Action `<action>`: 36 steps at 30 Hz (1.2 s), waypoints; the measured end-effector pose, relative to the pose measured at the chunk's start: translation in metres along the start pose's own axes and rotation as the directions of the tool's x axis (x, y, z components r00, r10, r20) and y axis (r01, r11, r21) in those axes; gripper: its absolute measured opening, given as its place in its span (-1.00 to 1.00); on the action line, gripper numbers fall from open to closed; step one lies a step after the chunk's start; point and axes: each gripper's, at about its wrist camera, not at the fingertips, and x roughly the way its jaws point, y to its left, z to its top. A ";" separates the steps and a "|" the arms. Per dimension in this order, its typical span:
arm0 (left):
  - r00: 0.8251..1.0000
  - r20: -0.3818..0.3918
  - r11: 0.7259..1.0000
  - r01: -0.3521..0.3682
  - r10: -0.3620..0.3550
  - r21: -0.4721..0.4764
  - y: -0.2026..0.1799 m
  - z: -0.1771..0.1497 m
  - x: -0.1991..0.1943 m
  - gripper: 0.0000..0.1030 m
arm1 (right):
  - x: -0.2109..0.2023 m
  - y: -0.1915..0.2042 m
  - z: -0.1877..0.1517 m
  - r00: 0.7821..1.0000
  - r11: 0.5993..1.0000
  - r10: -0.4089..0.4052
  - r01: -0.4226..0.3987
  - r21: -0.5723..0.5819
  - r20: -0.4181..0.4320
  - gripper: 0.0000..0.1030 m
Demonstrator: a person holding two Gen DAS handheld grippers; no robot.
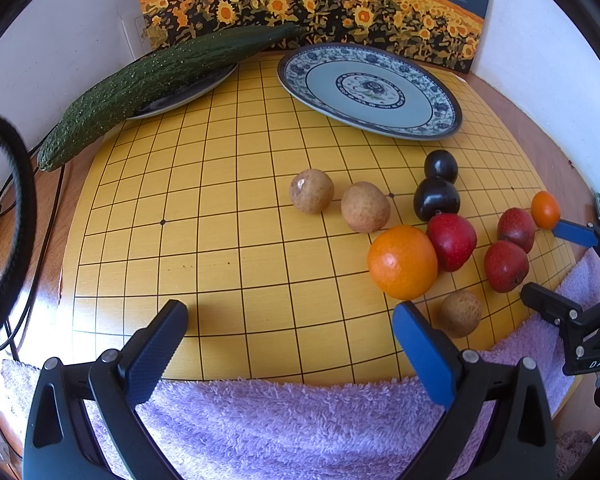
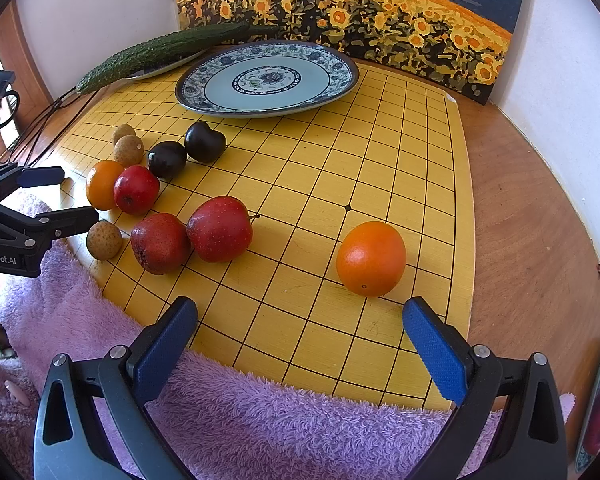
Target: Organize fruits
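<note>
Starting point: hovering low over the near edge of the yellow grid board [image 2: 380,152], both grippers empty.
Right gripper [image 2: 300,322]: jaws spread wide, released, nothing between them; lone orange [image 2: 371,258] just ahead, nearer the right-hand pad.
Left gripper [image 1: 290,320]: jaws likewise released and empty; second orange [image 1: 402,262] just past its right pad, a small brown fruit [image 1: 460,313] beside that.
Step in hand, as a judgement: taking the lone orange first, since nothing crowds it.
Doing it well: centring the jaws on the widest part, closing gently, round skin likely to roll or slip.
Cluster: three red fruits, two dark plums [image 2: 205,141], more brown fruits packed close, some touching; better picked from the outside in.
Destination: probably the patterned blue plate [image 2: 332,80], bare, at the far side of the board.
Beyond: cucumber [image 1: 152,84] on another dish, back left.
Foreground: purple towel [image 2: 280,420] under both grippers.
</note>
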 end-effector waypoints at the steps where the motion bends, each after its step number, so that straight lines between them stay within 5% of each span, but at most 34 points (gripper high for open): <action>1: 1.000 0.000 1.000 0.000 0.000 0.000 0.000 0.000 0.000 1.00 | 0.000 0.000 0.000 1.000 1.000 0.000 0.000 0.000 0.000 1.00; 36: 1.000 0.026 1.000 0.013 -0.013 0.017 0.001 -0.005 -0.009 1.00 | 0.000 0.002 0.004 1.000 1.000 0.011 -0.011 -0.021 -0.001 0.97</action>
